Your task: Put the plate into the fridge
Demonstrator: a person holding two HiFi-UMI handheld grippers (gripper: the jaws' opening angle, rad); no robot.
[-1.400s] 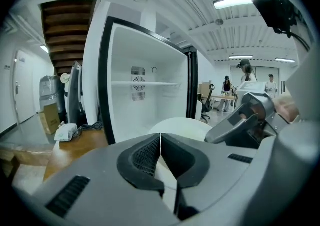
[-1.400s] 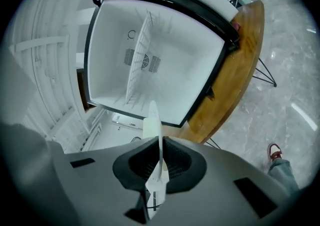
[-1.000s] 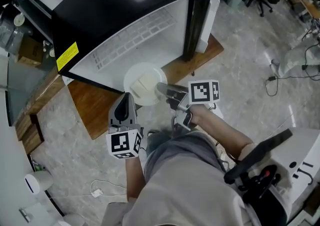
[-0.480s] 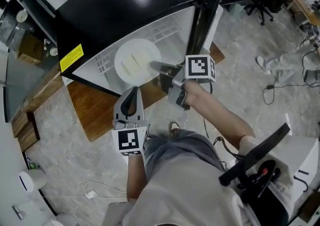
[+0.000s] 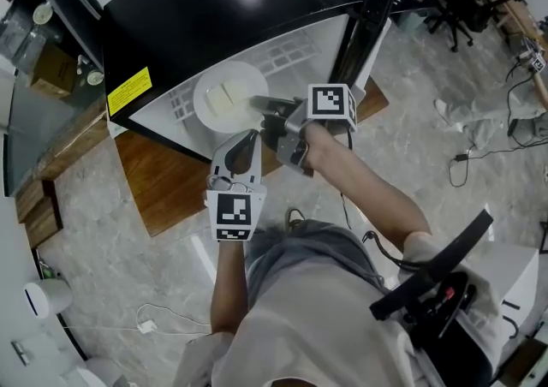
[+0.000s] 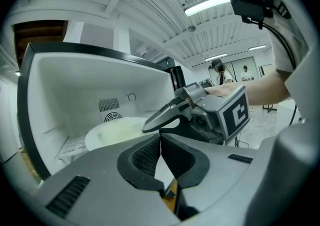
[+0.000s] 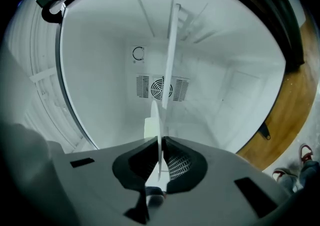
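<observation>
A round white plate (image 5: 227, 96) with a pale slab of food on it hangs level in the mouth of the open black fridge (image 5: 197, 0), over its white inside. My right gripper (image 5: 261, 104) is shut on the plate's near rim. In the right gripper view the plate (image 7: 156, 120) shows edge-on between the jaws of that gripper (image 7: 160, 157), facing the fridge's back wall and fan vent (image 7: 161, 88). My left gripper (image 5: 247, 139) is shut on nothing, just below and to the near side of the plate. The left gripper view shows its pads (image 6: 160, 142) closed together, with the plate (image 6: 117, 131) beyond.
The fridge stands on a wooden board (image 5: 163, 184) on a marble floor. Its open door (image 5: 368, 8) stands edge-on at the right of the opening. A wire shelf (image 7: 171, 55) runs across the fridge's inside. Cables (image 5: 514, 120) and an office chair (image 5: 454, 0) lie to the right.
My right gripper has carried the plate forward from in front of the fridge into its opening. My left gripper has moved forward too and stays shut.
</observation>
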